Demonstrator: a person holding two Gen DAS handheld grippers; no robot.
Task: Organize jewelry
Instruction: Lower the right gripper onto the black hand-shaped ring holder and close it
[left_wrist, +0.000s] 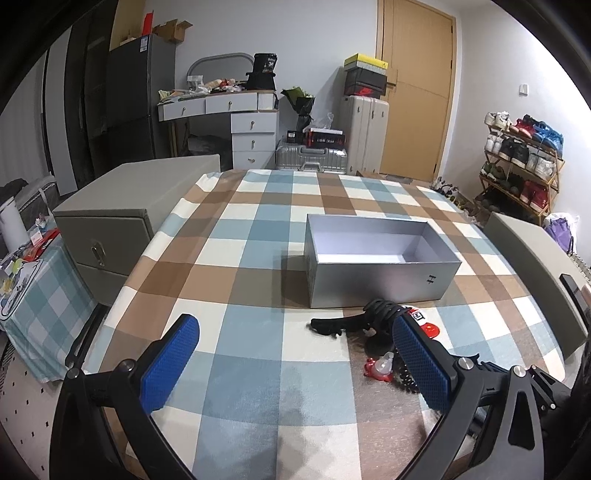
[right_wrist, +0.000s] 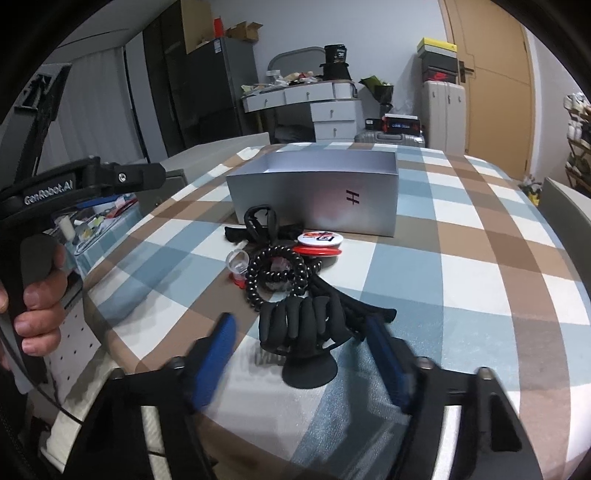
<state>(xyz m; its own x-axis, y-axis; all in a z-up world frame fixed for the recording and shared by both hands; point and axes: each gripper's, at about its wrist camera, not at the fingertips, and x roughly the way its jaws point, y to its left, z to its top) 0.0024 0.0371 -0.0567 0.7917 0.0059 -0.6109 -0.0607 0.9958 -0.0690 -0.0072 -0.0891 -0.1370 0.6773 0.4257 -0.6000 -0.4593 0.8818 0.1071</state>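
Note:
An open silver box stands on the checked tablecloth; it also shows in the right wrist view. In front of it lies a pile: a black hair claw clip, a black spiral hair tie, a round badge, and a small red and clear item. A large black claw clip lies between the fingers of my right gripper, which is open around it. My left gripper is open and empty, left of the pile.
A grey drawer cabinet stands left of the table. A grey chair back is at the right edge. A side table with clutter sits low left. My left hand holding its gripper shows in the right wrist view.

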